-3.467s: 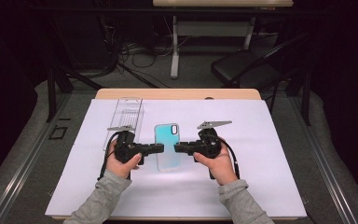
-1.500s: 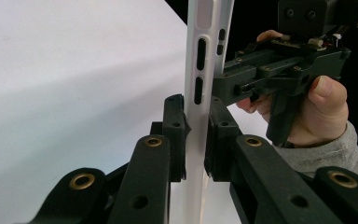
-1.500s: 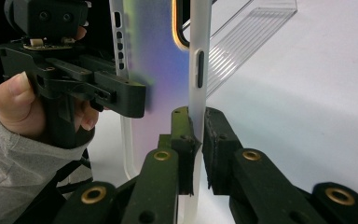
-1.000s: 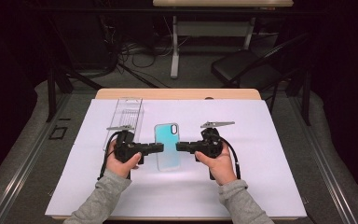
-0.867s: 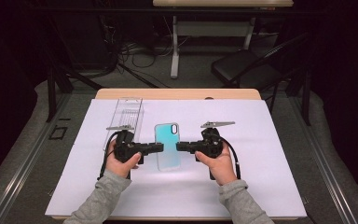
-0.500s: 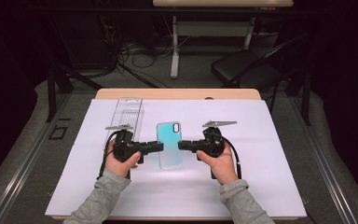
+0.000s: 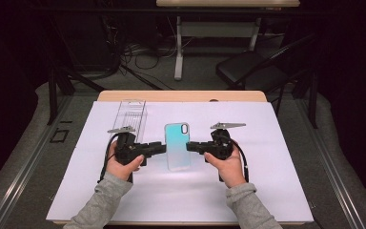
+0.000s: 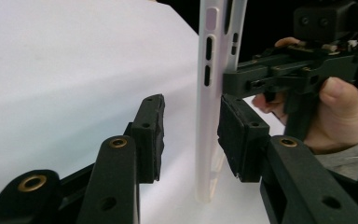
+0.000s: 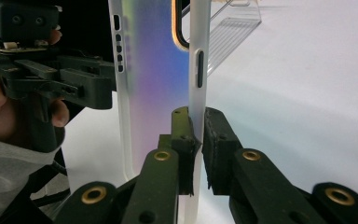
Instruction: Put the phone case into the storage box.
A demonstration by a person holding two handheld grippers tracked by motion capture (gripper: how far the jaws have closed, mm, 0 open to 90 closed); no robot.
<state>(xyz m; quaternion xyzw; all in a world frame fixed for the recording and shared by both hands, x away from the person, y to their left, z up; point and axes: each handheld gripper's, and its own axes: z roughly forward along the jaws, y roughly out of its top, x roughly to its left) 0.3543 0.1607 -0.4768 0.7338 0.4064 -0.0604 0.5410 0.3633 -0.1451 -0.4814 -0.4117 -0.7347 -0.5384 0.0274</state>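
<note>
Your left gripper [image 8: 191, 140] has just been opening: its jaws now stand apart, the phone case [image 8: 212, 93] edge between them but unpressed, so the hold has passed over. Your right gripper [image 9: 196, 140] is clamped on the case's other edge, carrying it alone.

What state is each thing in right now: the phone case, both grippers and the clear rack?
phone case: lifted on edge, held by its right side wall.
right gripper: shut on the phone case's side wall.
left gripper: jaws have just been opening; pads stand clear of the case edge between them.
clear rack: resting on the white table cover, untouched.
</note>
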